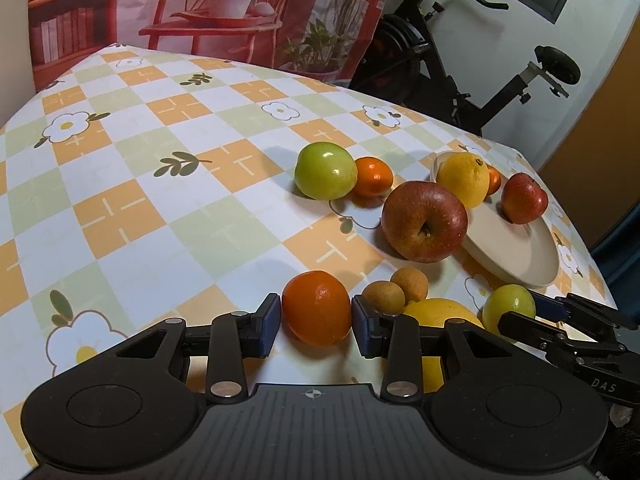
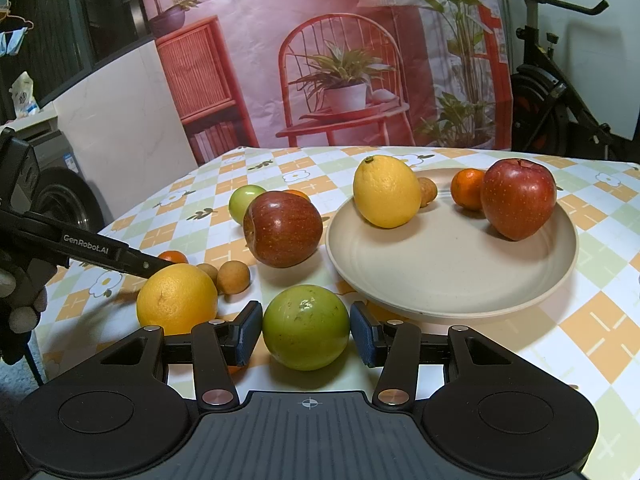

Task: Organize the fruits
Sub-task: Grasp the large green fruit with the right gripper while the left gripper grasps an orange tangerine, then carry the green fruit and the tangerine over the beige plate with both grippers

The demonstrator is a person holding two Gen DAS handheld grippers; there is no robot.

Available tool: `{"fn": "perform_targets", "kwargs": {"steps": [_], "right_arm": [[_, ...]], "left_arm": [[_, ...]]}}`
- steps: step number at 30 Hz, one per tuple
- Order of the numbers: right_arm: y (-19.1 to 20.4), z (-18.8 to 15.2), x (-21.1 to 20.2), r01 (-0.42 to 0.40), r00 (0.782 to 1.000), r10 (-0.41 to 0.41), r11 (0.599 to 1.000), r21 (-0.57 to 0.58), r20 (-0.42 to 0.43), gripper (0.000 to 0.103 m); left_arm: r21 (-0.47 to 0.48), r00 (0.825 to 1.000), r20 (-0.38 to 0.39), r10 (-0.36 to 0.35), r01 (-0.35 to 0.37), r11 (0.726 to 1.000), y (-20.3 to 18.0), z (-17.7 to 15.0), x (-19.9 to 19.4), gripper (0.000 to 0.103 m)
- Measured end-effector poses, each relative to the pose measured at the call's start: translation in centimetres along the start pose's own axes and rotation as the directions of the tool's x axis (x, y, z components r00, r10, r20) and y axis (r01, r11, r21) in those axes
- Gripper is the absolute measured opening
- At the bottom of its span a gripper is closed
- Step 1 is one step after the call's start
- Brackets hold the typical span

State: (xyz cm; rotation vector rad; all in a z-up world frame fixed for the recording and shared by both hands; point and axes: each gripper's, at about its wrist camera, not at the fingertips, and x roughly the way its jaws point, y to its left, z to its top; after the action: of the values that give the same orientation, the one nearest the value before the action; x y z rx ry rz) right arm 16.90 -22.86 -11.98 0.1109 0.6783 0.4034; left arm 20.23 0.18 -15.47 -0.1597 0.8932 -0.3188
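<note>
My left gripper (image 1: 316,320) has its pads on both sides of a small orange (image 1: 317,307) on the table, touching or nearly so. My right gripper (image 2: 306,328) brackets a green apple (image 2: 306,326), which also shows in the left wrist view (image 1: 508,306); its pads sit close to the fruit. A beige plate (image 2: 440,276) holds a lemon (image 2: 384,190), a red apple (image 2: 518,198), a mandarin (image 2: 467,188) and a longan (image 2: 427,191). On the cloth lie a large red apple (image 1: 424,227), another green apple (image 1: 325,170), a mandarin (image 1: 373,176), two longans (image 1: 396,290) and a yellow orange (image 2: 176,298).
The table has a checked orange, green and white cloth (image 1: 160,200). An exercise bike (image 1: 460,68) stands behind the table's far right edge. A printed backdrop (image 2: 340,60) hangs behind. The table's right edge runs just past the plate (image 1: 516,248).
</note>
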Motion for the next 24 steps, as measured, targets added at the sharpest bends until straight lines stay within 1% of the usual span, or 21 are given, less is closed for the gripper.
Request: {"fn": "perform_targets", "kwargs": {"steps": [14,19,24], "right_arm": [[0.1,0.0,0.3,-0.004,1.0,0.004,1.0,0.003,-0.012,0.045],[0.1,0.0,0.3,-0.004,1.0,0.004,1.0,0.002,-0.011,0.045],[0.1,0.0,0.1,-0.007,1.0,0.007,1.0,-0.002,0.003,0.044]], "left_arm": [[-0.02,0.999,0.033,0.007,-0.006,1.0,0.4,-0.3,-0.9,0.039],[0.004,0.999,0.047,0.006,-0.006,1.0,-0.1,-0.2,-1.4,0.039],[0.044,0.997,0.078,0.011,-0.015,0.999,-0.8,0.4,-2.5,0.039]]}}
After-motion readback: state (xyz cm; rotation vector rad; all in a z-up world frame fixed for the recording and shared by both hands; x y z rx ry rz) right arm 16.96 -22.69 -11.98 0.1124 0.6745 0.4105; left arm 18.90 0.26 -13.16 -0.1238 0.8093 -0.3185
